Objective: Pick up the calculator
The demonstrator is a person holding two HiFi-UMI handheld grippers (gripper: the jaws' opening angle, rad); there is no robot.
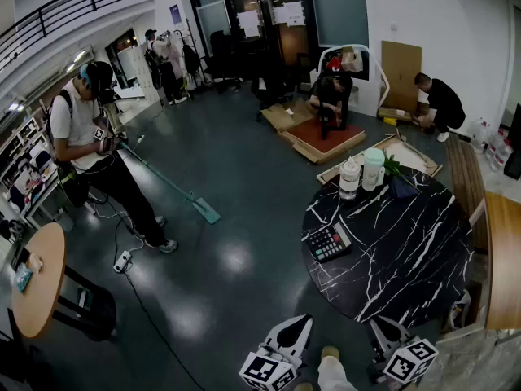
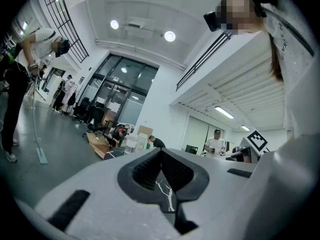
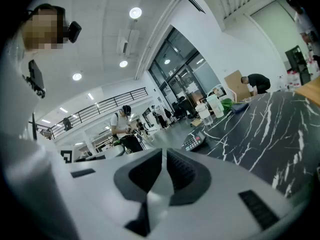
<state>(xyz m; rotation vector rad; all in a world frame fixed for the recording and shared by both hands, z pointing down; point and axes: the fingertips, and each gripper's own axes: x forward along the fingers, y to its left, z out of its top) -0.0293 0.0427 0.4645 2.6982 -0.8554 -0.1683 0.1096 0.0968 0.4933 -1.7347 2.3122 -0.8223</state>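
Glossy grey floor (image 1: 228, 177); round black marble table (image 1: 415, 251), calculator (image 1: 328, 242) near its edge; left gripper (image 2: 161, 156), right gripper (image 3: 164, 155) fingers (image 3: 184, 173) clenched, empty.

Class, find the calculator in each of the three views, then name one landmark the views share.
Head view: calculator on the black table's left edge.
Left gripper view: not visible.
Right gripper view: calculator at centre, above the jaws.
Shared landmark: white bottles on that table.
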